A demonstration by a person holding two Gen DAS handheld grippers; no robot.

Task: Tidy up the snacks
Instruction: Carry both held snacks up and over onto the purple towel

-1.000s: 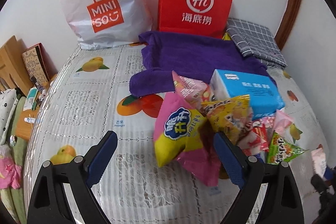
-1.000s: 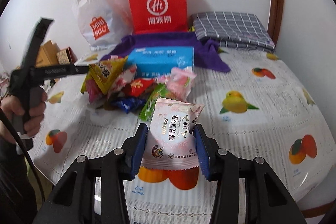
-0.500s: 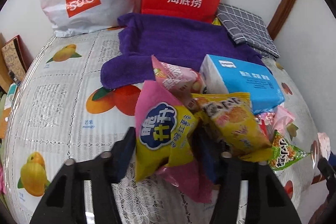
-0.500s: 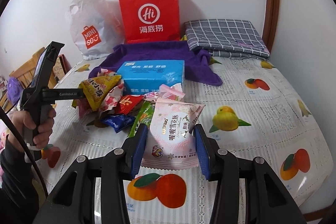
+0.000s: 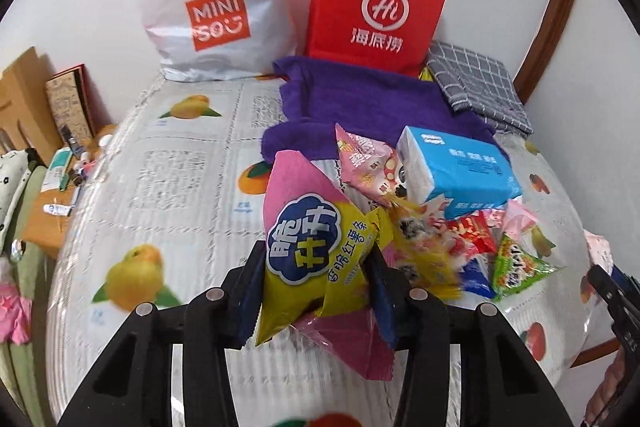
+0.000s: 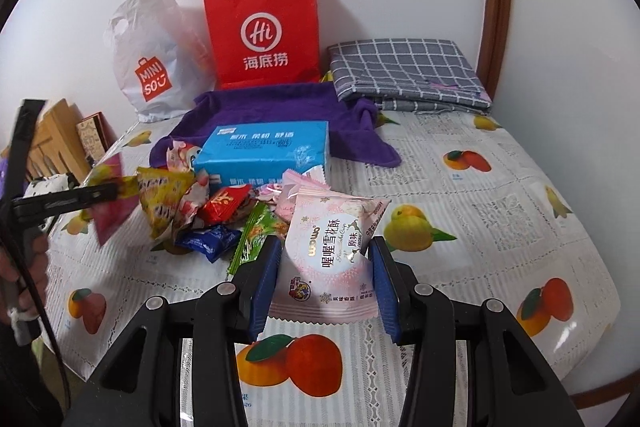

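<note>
white plastic bag (image 5: 216,7) printed "mini so", red paper bag (image 5: 376,7) marked "hi" over chinese characters, both against the wall. blue tissue pack (image 6: 264,151) with small white chinese lettering beside the snack pile (image 6: 216,211). left gripper (image 5: 316,279), jaws just closing, pinching a pink-and-yellow chip bag (image 5: 316,239) with a blue cloud logo, lifted off the fruit-print tablecloth (image 5: 160,187). right gripper (image 6: 324,279) clamped on a pale pink pastry packet (image 6: 328,259) reading "wowo", right between the blue pads.

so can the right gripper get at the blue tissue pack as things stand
Probably not yet: the right gripper is shut on a pink snowflake pastry packet, and loose snacks lie before the blue tissue pack.
</note>
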